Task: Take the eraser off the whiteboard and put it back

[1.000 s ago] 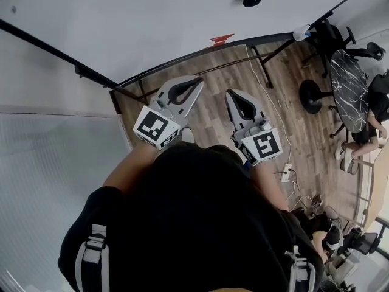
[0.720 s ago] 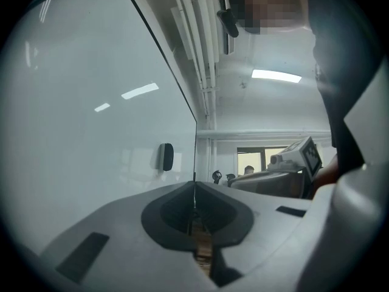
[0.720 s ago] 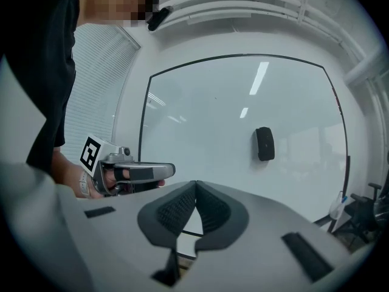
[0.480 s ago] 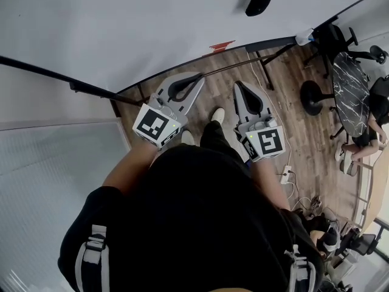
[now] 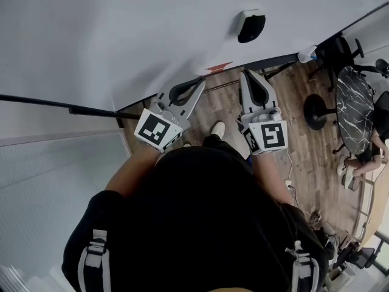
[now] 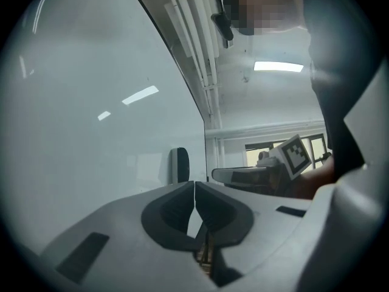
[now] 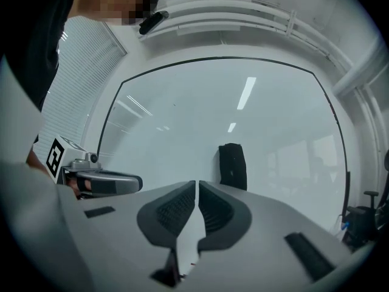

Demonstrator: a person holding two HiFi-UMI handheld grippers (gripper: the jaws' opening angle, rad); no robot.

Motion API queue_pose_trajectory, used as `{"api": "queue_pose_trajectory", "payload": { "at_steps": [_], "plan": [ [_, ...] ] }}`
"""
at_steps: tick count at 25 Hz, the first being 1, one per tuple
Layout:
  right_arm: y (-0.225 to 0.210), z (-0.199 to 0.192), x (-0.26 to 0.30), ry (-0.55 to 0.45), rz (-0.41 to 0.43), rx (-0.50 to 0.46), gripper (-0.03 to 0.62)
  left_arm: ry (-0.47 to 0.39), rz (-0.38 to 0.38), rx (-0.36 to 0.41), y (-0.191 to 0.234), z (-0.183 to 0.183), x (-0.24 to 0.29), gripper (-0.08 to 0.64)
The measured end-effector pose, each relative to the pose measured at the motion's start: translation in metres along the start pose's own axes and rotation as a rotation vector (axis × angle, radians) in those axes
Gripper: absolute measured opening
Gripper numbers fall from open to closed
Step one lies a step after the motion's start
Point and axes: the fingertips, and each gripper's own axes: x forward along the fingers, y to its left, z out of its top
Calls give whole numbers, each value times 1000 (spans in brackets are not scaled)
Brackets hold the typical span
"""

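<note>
The person stands close in front of the whiteboard (image 5: 121,29), a gripper in each hand, both held out level toward it; the black eraser (image 5: 251,26) sits on the white surface, beyond the tips of the right gripper (image 5: 248,73) and apart from them; no jaw touches it. The right gripper is closed, its two dark pads together with only a hairline between them and nothing in that line; in its own view the eraser stands upright on the board, a little to the right of the jaw line. The left gripper (image 5: 199,84) is closed as well, pads meeting, empty; from its view the eraser shows edge-on as a thin dark block stuck to the board, just left of the jaw tips and farther off; the right gripper lies alongside at the right, its marker cube (image 6: 298,156) turned to the camera. In the head view the two grippers run nearly side by side, tips near the lower edge of the board, the left one angled toward the right one; a small red mark (image 5: 219,67) sits at that lower edge between them. Below is a wooden floor (image 5: 304,139); one pale shoe (image 5: 217,128) shows between the grippers; a dark round table (image 5: 352,99) stands well off at the right.
</note>
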Motion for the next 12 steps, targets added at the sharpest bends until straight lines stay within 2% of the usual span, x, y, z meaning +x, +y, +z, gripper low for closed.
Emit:
{"api": "queue_pose_trajectory", "payload": {
  "at_steps": [4, 9, 12],
  "plan": [
    [-25, 0, 21, -7, -4, -9, 14, 4, 13, 21, 10, -3, 27, 6],
    [-54, 8, 48, 3, -41, -3, 122, 10, 22, 32, 23, 2, 52, 6],
    [-67, 5, 61, 13, -53, -4, 220, 11, 31, 36, 28, -1, 60, 6]
  ]
}}
